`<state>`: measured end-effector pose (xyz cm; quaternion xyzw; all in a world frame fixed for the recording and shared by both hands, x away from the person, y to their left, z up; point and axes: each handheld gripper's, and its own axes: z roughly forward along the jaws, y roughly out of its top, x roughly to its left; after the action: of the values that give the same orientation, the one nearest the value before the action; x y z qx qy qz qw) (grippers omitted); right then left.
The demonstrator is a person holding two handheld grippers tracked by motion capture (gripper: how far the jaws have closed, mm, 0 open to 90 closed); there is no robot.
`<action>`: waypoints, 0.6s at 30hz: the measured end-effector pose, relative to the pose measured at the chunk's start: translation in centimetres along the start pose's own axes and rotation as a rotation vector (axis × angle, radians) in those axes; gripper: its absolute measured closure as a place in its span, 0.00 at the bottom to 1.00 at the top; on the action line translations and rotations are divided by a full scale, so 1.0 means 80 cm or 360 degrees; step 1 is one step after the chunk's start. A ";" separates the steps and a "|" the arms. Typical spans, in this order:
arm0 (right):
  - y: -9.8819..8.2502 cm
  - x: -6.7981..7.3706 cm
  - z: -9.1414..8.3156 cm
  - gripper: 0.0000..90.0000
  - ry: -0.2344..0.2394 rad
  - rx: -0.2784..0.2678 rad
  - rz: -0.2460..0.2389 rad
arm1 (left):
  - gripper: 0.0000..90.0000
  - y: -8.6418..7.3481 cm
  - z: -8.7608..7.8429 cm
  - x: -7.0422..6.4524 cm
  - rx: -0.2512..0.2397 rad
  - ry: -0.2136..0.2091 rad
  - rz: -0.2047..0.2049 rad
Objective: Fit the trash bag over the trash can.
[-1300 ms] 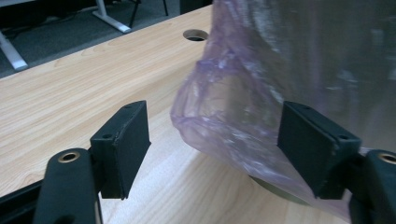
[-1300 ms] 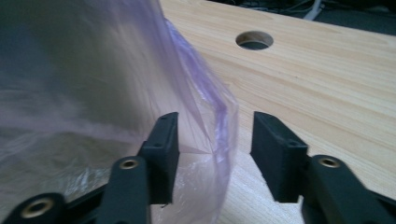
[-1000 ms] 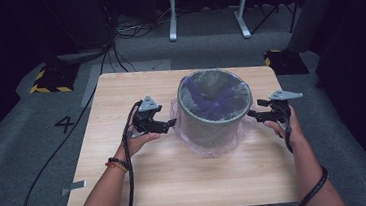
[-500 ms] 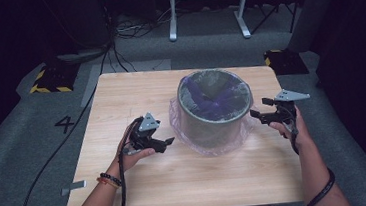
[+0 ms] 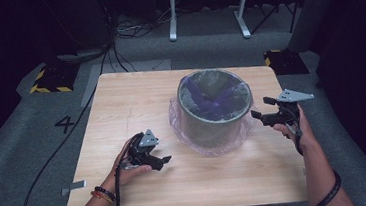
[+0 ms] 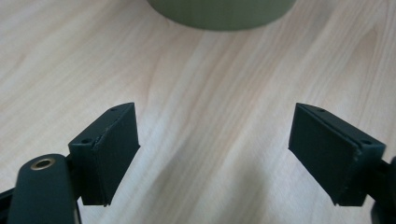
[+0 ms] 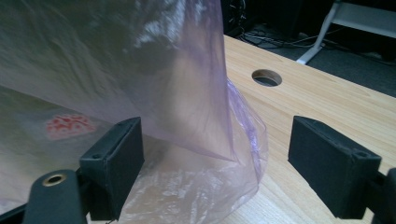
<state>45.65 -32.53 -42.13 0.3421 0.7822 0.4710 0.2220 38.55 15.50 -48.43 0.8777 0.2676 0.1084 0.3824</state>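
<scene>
**Both grippers off the lined bin**

High view: the bin (image 5: 215,111) stands at the middle of the counter (image 5: 121,103), its bag (image 5: 210,146) folded over the rim and pooling round the base; the left gripper (image 5: 162,161) lies low on the counter, near the bin's left front and apart from it; the right gripper (image 5: 258,115) hangs just beside the bin's right wall.

Left gripper view: the fingers (image 6: 114,149) stand wide apart over bare wood; the bin's base (image 6: 222,11) lies ahead, well clear of them.

Right gripper view: the fingers (image 7: 116,163) have just been opening and stand wide; the bag (image 7: 187,116) hangs between them, unpinched.
</scene>
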 end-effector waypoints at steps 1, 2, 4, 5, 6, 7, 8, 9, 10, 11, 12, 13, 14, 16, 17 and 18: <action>0.001 0.001 -0.001 0.21 0.0001 -0.0001 0.0001 | 0.18 -0.003 0.000 -0.001 0.0004 0.0009 -0.0001; 0.002 0.002 -0.003 0.21 0.0002 -0.0006 -0.0001 | 0.17 -0.005 0.000 -0.003 0.0012 0.0012 0.0006; 0.004 0.003 -0.006 0.21 0.0012 -0.0009 -0.0008 | 0.17 -0.010 0.000 -0.005 0.0029 0.0011 0.0008; 0.005 0.004 -0.008 0.21 0.0007 -0.0010 -0.0012 | 0.18 -0.011 0.000 -0.005 0.0033 0.0010 0.0008; 0.006 0.004 -0.010 0.21 0.0005 -0.0013 -0.0011 | 0.17 -0.013 0.001 -0.006 0.0035 0.0007 0.0001; 0.008 0.004 -0.012 0.21 -0.0003 -0.0017 -0.0011 | 0.17 -0.015 0.001 -0.007 0.0048 0.0002 -0.0004; 0.009 0.005 -0.015 0.21 -0.0002 -0.0022 -0.0019 | 0.18 -0.017 0.001 -0.007 0.0047 -0.0004 -0.0003; 0.011 0.005 -0.018 0.21 -0.0007 -0.0027 -0.0017 | 0.17 -0.018 0.001 -0.008 0.0050 -0.0005 -0.0001; 0.013 0.006 -0.020 0.22 -0.0005 -0.0033 -0.0012 | 0.17 -0.019 0.001 -0.009 0.0059 -0.0001 -0.0010; 0.014 0.006 -0.022 0.22 -0.0003 -0.0038 -0.0015 | 0.17 -0.021 0.001 -0.010 0.0059 -0.0008 -0.0009; 0.016 0.007 -0.024 0.22 0.0001 -0.0045 -0.0018 | 0.17 -0.022 0.001 -0.011 0.0059 -0.0012 -0.0009; 0.017 0.007 -0.026 0.22 0.0004 -0.0050 -0.0018 | 0.18 -0.024 0.002 -0.012 0.0070 -0.0012 -0.0012; 0.019 0.008 -0.029 0.22 0.0005 -0.0059 -0.0018 | 0.17 -0.026 0.002 -0.013 0.0072 -0.0015 -0.0012; 0.024 0.010 -0.034 0.22 0.0014 -0.0076 -0.0024 | 0.17 -0.029 0.002 -0.015 0.0059 -0.0005 -0.0010; 0.028 0.012 -0.037 0.22 0.0020 -0.0083 -0.0034 | 0.17 -0.029 0.001 -0.015 0.0054 -0.0005 -0.0014; 0.031 0.014 -0.039 0.22 0.0024 -0.0092 -0.0043 | 0.17 -0.030 0.001 -0.015 0.0049 -0.0004 -0.0022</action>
<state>43.61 -32.72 -38.51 0.3214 0.7744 0.4930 0.2323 36.62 16.13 -50.20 0.8818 0.2747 0.1004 0.3701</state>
